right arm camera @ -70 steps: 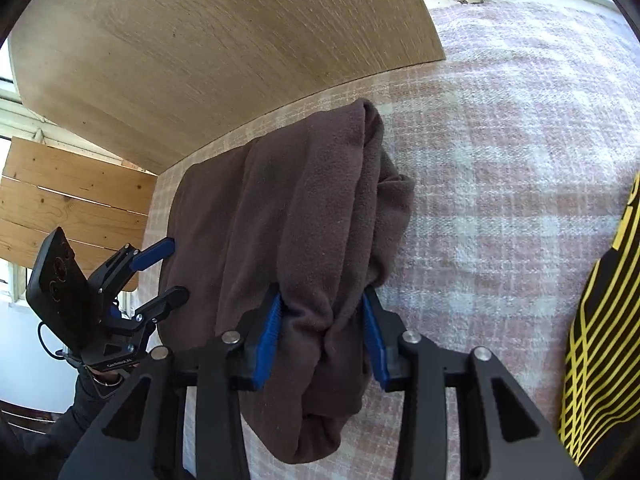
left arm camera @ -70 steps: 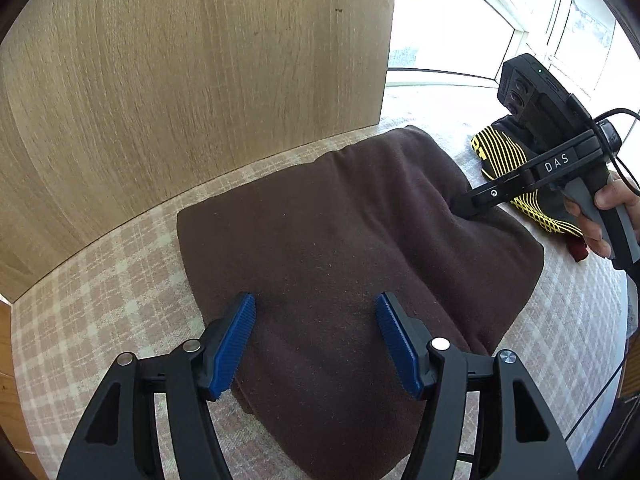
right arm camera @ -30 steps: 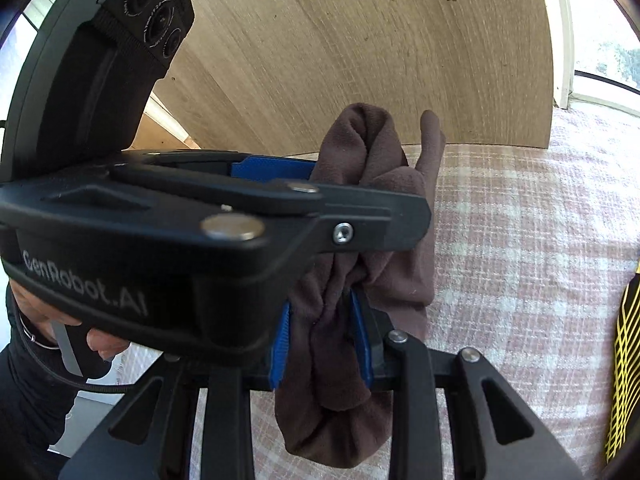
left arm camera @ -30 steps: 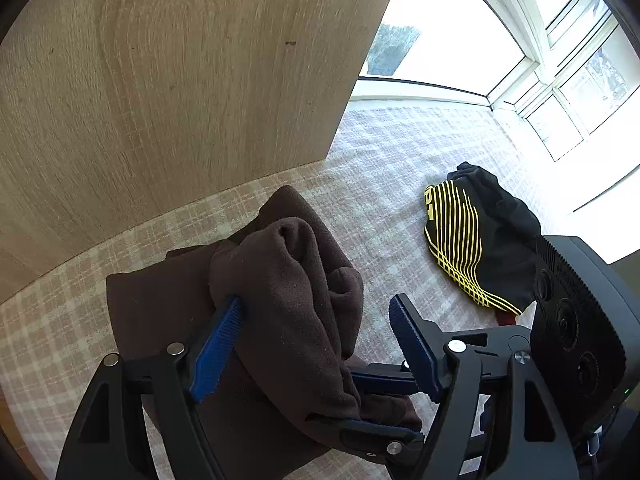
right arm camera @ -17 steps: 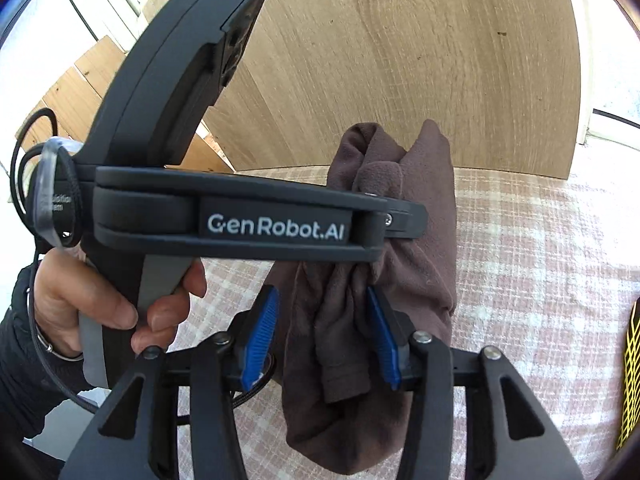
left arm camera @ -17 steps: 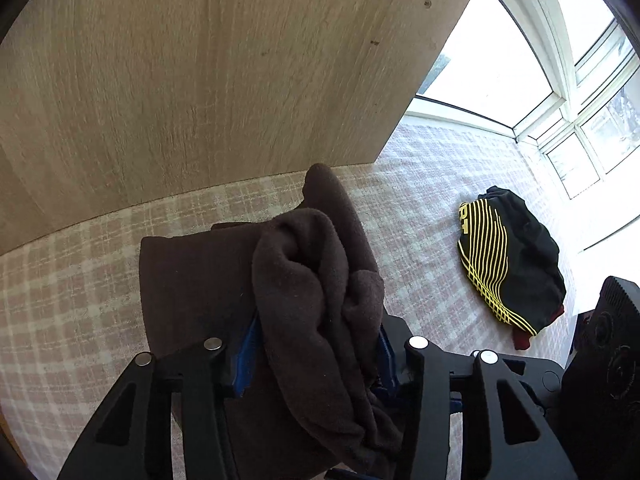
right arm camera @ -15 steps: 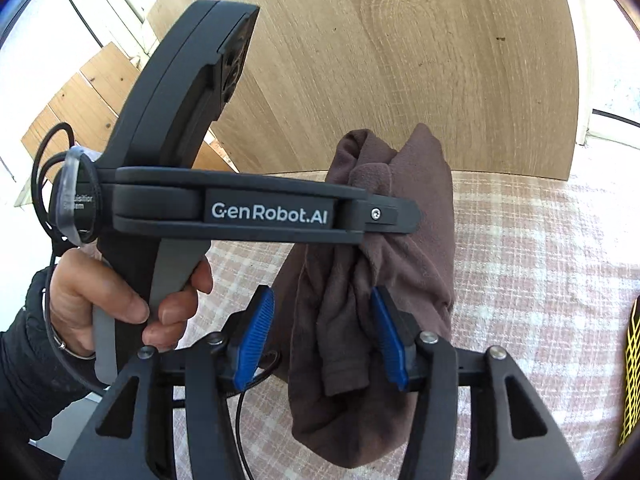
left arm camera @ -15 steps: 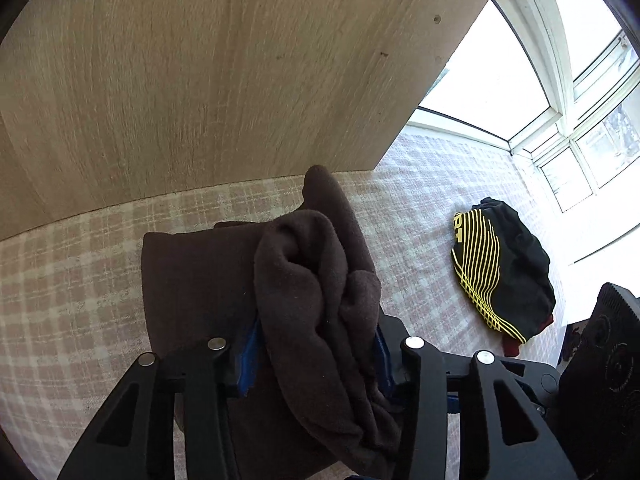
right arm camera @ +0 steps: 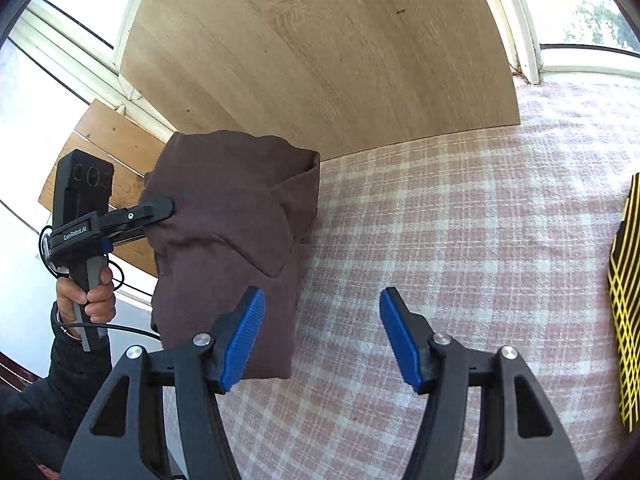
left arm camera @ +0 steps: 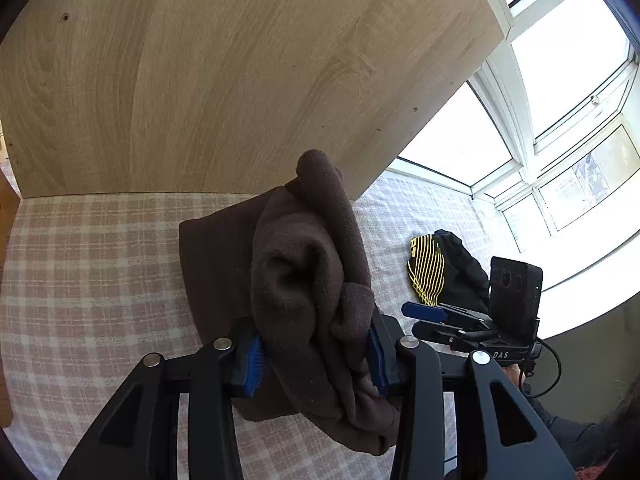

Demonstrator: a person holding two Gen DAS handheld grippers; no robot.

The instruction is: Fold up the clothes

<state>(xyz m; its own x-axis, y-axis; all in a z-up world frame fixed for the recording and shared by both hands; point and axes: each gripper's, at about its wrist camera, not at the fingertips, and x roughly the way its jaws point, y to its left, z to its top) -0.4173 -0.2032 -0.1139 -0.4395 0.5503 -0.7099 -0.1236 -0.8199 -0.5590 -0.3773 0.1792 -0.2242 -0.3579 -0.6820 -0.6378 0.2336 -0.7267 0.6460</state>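
Note:
My left gripper (left arm camera: 316, 356) is shut on a bunched brown garment (left arm camera: 304, 264), whose thick fold bulges up between the blue pads and droops over the checked cloth (left arm camera: 100, 272). In the right wrist view the same brown garment (right arm camera: 232, 216) hangs from the left gripper (right arm camera: 154, 220) at the left, held off the surface. My right gripper (right arm camera: 322, 336) is just right of the garment's lower edge. Its jaws are opening, with only checked cloth (right arm camera: 440, 240) showing between them. The left wrist view shows the right gripper (left arm camera: 420, 319) off to the right, apart from the garment.
A wooden panel (left arm camera: 240, 80) stands upright behind the cloth-covered surface. A black and yellow striped garment (left arm camera: 436, 276) lies to the right, also at the right edge as the striped garment (right arm camera: 624, 280). Bright windows (left arm camera: 560, 60) are beyond. A hand (right arm camera: 86, 296) holds the left gripper's handle.
The left gripper closed on the brown garment and carried it away to the left and upward. The right gripper let the garment go, opened and drew clear of it.

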